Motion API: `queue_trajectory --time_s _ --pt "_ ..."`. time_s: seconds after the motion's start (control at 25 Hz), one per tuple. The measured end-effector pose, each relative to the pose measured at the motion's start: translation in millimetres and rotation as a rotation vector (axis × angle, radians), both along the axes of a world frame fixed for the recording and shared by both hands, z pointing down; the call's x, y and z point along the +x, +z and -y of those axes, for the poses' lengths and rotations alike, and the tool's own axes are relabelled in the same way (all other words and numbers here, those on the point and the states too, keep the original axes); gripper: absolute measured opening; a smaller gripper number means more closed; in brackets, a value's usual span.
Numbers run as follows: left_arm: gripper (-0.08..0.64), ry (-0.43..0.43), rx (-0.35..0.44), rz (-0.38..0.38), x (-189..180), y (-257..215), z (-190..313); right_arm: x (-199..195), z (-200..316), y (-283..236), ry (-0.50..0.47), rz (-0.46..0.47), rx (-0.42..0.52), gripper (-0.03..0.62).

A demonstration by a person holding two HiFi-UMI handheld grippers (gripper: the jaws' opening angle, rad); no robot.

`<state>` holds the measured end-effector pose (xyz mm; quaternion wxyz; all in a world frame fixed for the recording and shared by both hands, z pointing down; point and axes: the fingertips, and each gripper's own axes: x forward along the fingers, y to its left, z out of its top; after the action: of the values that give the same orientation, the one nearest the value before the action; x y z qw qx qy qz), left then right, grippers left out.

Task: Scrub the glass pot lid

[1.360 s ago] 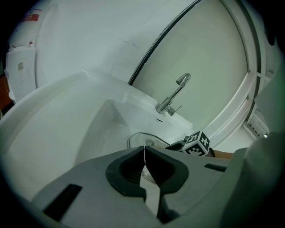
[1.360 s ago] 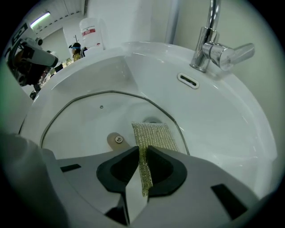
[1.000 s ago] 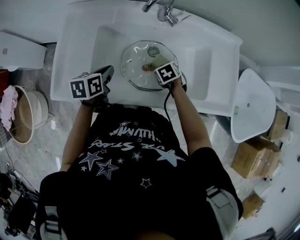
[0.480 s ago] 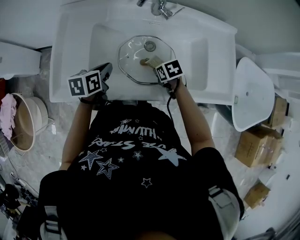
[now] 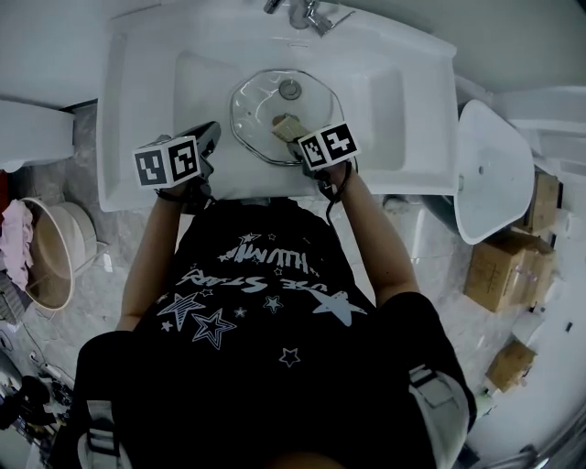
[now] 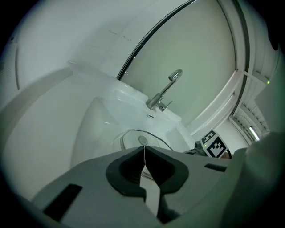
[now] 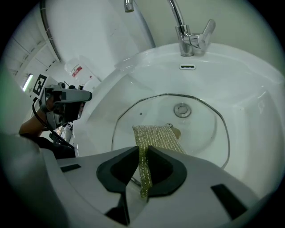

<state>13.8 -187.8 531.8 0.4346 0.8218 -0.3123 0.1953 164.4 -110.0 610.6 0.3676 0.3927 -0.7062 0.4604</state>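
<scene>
Bathroom, seen from above: found a white sink at the top of the frame, tap at its upper edge. Found the glass pot lid lying in the basin over the drain. Saw the right tongs clamped on a yellow scrub cloth, far end resting on the lid. Saw the left tongs fully closed on nothing, at the sink's front rim, centre left.

A: Where does the head view look from?
B: From high overhead, steeply down onto the sink.
A: And the gripper views?
B: Each looks low along its own jaws from the sink's front edge toward the faucet, the right one nearer. All three share the glass pot lid.
</scene>
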Motion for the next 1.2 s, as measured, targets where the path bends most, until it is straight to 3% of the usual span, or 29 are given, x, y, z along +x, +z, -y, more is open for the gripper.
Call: queue_trajectory --time_s 0.32,0.76,1.2 --pt "0.012 0.095 -0.020 0.001 3 5 7 0 11 -11 0.097 0.001 0.077 0.063" --pt "0.012 0.306 -0.016 0.005 20 16 16 9 23 -39 0.309 -0.016 0.238 0.063" --pt "0.012 0.313 -0.007 -0.018 21 5 2 2 14 -62 0.338 -0.038 0.379 0.061"
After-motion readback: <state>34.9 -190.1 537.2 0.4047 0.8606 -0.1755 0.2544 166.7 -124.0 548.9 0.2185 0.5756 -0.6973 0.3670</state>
